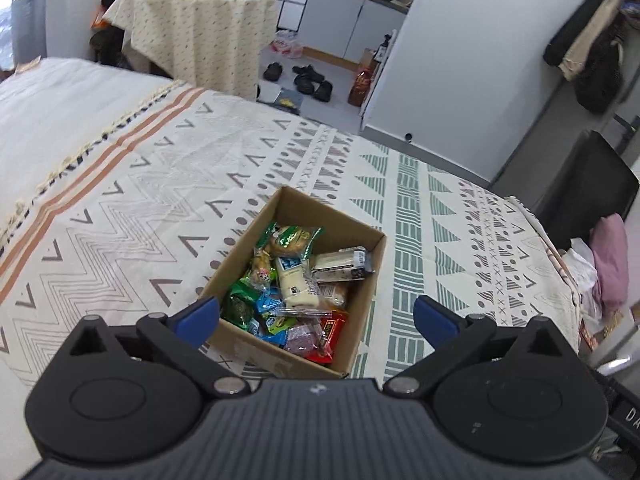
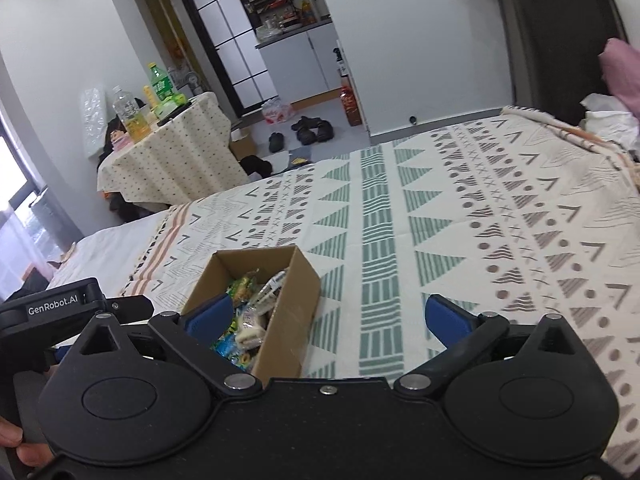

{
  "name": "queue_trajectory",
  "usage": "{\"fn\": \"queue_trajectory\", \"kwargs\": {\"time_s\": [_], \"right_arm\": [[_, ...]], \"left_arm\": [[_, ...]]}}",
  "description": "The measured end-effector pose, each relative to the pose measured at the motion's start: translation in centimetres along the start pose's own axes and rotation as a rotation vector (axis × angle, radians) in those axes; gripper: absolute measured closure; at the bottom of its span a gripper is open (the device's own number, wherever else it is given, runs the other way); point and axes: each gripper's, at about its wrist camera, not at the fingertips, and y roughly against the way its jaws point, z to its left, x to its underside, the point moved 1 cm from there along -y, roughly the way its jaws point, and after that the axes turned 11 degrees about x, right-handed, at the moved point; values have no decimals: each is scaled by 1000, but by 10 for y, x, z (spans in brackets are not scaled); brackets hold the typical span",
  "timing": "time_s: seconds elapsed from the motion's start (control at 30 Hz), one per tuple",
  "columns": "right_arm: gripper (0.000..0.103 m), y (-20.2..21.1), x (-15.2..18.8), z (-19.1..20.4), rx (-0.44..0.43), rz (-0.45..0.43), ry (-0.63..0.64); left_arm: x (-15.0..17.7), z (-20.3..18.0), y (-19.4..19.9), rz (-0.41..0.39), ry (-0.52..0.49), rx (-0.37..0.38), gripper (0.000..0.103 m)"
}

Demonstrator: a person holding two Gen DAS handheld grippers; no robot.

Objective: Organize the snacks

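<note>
Left wrist view: the left hand-held gripper [image 1: 316, 318] is spread wide, its blue fingertips [image 1: 200, 314] apart and holding nothing. Just ahead of it and below, an open cardboard box [image 1: 362, 292] sits on the patterned bedspread [image 1: 132, 216], filled with wrapped snacks [image 1: 292, 276]. The near end of the box lies between the two fingertips in the picture, without touching them.

In the right wrist view, the right hand-held gripper [image 2: 326, 318] also stands fully released and empty. The box is ahead and towards its left finger, which partly covers the box's near corner. The left hand-held gripper's body shows at the far left edge.
</note>
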Motion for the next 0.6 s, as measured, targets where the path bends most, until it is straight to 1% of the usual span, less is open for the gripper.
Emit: {"fn": "queue_trajectory", "kwargs": {"time_s": [0.17,0.33,0.4,0.5,0.6], "right_arm": [[0,22,4,-5,32,-14,-12],[0,40,13,-7,34,-22,-10],[0,47,17,-6,38,-27,3],[0,57,20,-5,50,-38,19],[0,68,24,-6,43,-43,23]], "left_arm": [[7,-7,18,-8,-62,13,0],[16,-9,34,21,-122,30,0],[19,-11,42,19,-154,32,0],[23,-13,55,18,-172,45,0],[28,-15,64,11,-196,44,0]]}}
